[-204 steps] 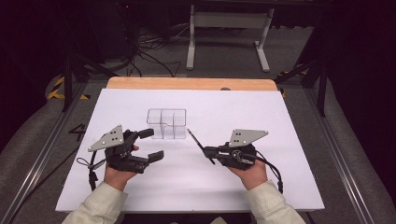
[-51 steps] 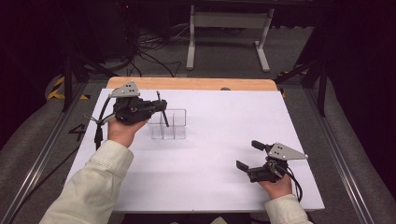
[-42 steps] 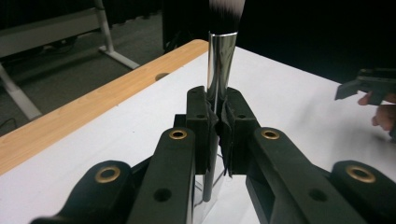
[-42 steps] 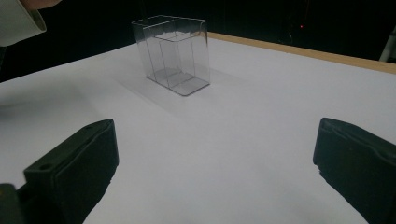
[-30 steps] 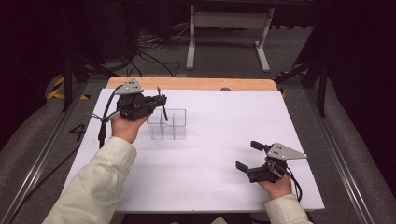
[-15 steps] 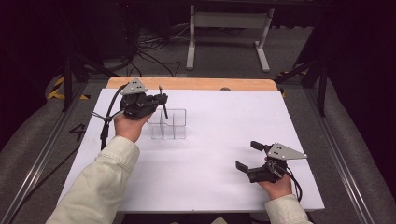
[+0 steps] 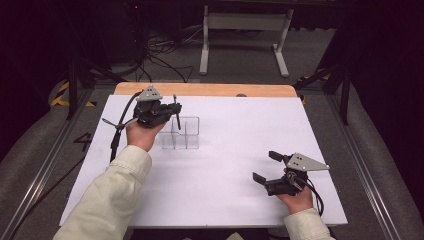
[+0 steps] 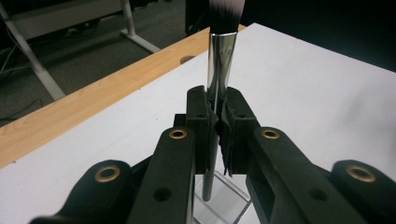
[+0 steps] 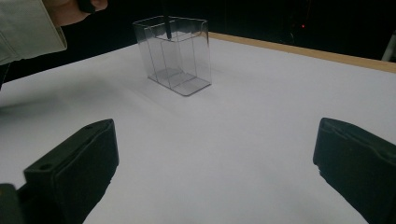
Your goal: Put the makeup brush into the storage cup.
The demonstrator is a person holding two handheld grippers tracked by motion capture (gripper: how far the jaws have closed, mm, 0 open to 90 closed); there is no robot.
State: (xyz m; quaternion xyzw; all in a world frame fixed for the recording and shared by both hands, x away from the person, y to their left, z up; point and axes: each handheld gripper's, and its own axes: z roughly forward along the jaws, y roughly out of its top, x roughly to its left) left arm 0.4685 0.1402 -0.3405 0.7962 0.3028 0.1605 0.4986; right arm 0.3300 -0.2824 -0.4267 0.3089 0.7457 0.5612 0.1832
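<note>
A makeup brush (image 7: 176,112) with a silver ferrule (image 8: 219,60) and dark bristles stands upright, bristles up, and my left gripper (image 7: 172,107) is shut on it just below the ferrule (image 8: 217,116). It hangs over the left part of a clear divided plastic box (image 7: 181,134) at the back left of the white sheet. The handle's thin lower end (image 9: 166,25) shows at the top of the box (image 9: 173,53). Part of the box (image 8: 219,205) lies under the jaws. My right gripper (image 7: 265,166) rests open at the front right, with nothing between its fingers (image 9: 217,135).
A white sheet (image 7: 240,150) covers the table, with a bare wooden strip (image 7: 210,89) along the far edge. Beyond it, a metal stand (image 7: 245,22) and cables (image 7: 160,60) sit on the dark floor. A sleeve (image 7: 110,195) reaches across the front left.
My left gripper has shifted a little to the right and slightly down with the brush, now over the box. The right gripper has stayed put.
</note>
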